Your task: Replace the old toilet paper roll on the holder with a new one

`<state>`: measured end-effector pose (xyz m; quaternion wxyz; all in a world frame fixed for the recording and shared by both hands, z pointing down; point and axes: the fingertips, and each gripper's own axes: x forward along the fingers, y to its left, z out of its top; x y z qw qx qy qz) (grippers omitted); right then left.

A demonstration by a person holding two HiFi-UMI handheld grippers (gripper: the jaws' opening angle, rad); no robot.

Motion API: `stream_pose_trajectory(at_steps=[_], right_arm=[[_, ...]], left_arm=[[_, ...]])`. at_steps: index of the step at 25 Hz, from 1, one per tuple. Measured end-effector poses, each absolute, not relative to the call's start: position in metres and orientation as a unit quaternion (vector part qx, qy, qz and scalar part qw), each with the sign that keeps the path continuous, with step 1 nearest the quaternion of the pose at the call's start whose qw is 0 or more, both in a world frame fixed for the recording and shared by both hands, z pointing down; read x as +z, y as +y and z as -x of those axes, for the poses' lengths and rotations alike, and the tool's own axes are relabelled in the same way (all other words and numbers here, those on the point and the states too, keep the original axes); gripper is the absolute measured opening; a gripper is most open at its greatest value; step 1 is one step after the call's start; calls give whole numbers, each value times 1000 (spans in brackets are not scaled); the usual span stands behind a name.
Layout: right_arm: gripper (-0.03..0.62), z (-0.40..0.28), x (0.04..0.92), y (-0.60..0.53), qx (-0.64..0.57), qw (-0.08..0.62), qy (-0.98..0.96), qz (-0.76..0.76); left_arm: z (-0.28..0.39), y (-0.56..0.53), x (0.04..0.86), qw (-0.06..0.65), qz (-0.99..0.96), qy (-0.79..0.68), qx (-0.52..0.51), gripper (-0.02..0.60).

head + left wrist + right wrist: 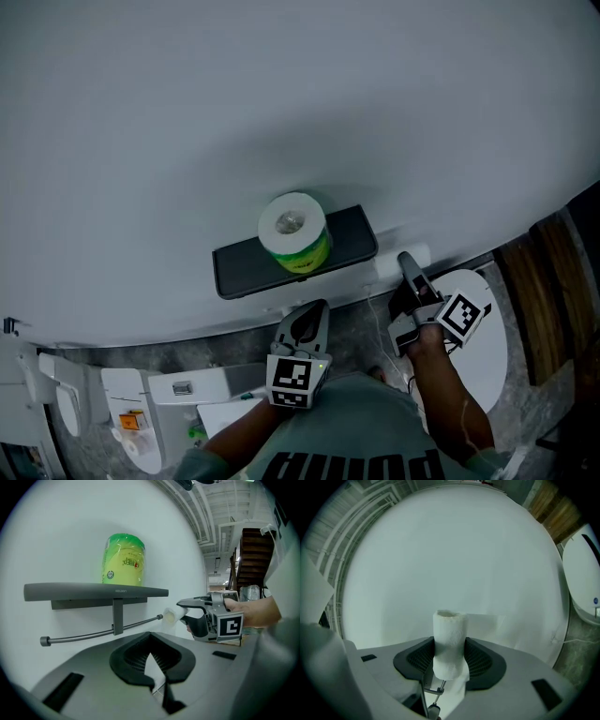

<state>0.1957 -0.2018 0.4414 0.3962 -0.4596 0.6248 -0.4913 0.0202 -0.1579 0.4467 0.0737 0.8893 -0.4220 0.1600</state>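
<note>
A new roll (pixel 295 234) in green wrap stands upright on the dark shelf (pixel 347 239) of the wall holder. Seen from the left gripper view, the new roll (pixel 123 559) tops the shelf (pixel 93 591), and the holder's bar (pixel 93 633) below is bare. My right gripper (pixel 410 265) is off the bar's right end, shut on the old roll (pixel 449 641), a thin white stub of paper standing upright between the pads. The left gripper view shows the old roll (pixel 169 616) just beyond the bar's tip. My left gripper (pixel 307 321) hangs below the shelf, shut and empty.
A plain white wall fills most of each view. A white toilet lid (pixel 483 347) lies under my right hand, with wooden panelling (pixel 553 291) to its right. A white fixture with small items (pixel 141 412) sits at the lower left. Stairs (pixel 255 555) show far right.
</note>
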Motion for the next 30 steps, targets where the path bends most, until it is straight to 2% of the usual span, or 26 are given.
stream_pose_trajectory(at_steps=[11,18,30], right_arm=[[207,-176,385,-155,-403,352,698,477],[207,-130,332,-135,-285,255,794,472],[207,-12,270,-128,-125,114,893,416]], left_arm=[[3,-156,446,88,-878,-446,150,5],[22,-150,440,101,-872,-460,134,5],[90,-149,440,108,-852,-499,119,5]])
